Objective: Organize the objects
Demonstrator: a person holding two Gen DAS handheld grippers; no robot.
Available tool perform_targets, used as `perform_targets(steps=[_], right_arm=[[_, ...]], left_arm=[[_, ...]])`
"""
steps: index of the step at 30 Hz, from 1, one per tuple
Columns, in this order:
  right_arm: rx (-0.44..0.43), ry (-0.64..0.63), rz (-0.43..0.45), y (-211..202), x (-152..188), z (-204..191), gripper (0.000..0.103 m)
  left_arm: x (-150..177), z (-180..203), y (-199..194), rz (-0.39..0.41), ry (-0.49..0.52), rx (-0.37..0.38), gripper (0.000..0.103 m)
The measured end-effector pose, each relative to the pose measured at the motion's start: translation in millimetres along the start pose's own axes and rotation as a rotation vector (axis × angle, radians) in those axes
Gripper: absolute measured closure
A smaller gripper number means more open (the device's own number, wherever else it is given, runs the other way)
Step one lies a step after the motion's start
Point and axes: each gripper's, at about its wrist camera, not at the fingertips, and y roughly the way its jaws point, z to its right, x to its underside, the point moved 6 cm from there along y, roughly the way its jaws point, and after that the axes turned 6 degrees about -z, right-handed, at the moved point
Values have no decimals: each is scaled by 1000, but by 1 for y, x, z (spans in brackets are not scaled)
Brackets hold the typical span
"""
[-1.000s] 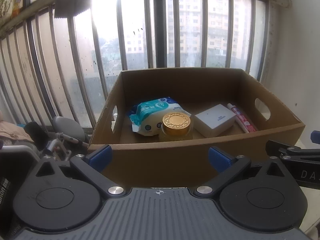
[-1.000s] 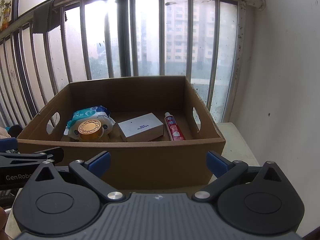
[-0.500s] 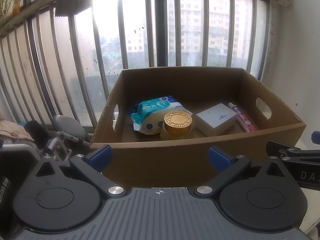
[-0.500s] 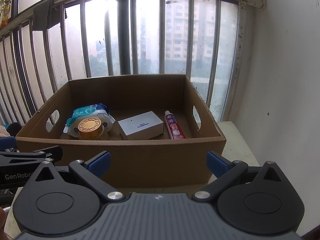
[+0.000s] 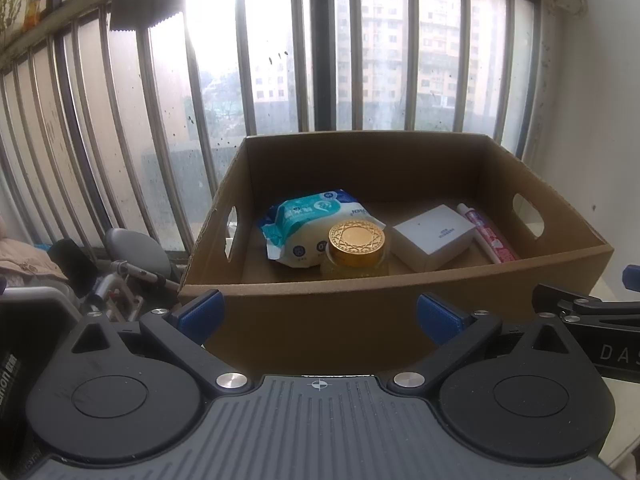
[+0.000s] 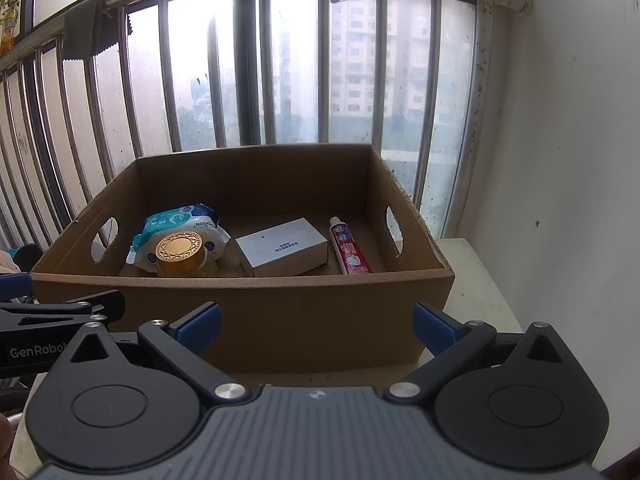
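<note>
An open cardboard box [image 5: 320, 320] [image 6: 280, 312] stands on a white table before a barred window. Inside lie a teal wet-wipes pack [image 5: 308, 224] [image 6: 180, 220], a jar with a gold lid [image 5: 357, 240] [image 6: 179, 250], a white carton [image 5: 434, 236] [image 6: 282, 244] and a red toothpaste tube [image 5: 488, 236] [image 6: 350, 250]. My left gripper [image 5: 318, 316] is open and empty, in front of the box's near wall. My right gripper [image 6: 316, 322] is open too, empty, facing the same wall. Each gripper shows at the edge of the other's view.
Metal window bars [image 6: 268, 80] rise right behind the box. A white wall [image 6: 560, 160] closes the right side. Left of the box sit a grey bicycle saddle [image 5: 136, 248] and other clutter. The table edge [image 6: 492, 280] shows to the box's right.
Both views have risen slightly, so the box sits a little lower and more of its floor shows. Nothing in the box has moved; both grippers stay open.
</note>
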Motion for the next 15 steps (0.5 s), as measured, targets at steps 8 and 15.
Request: perform_targets(steps=[8, 15], right_arm=[[1, 1, -1, 0, 1, -1, 0], [0, 2, -4, 0, 2, -1, 0]], left_arm=[[1, -1, 1, -8, -5, 4, 0], [2, -1, 1, -16, -7, 7, 0]])
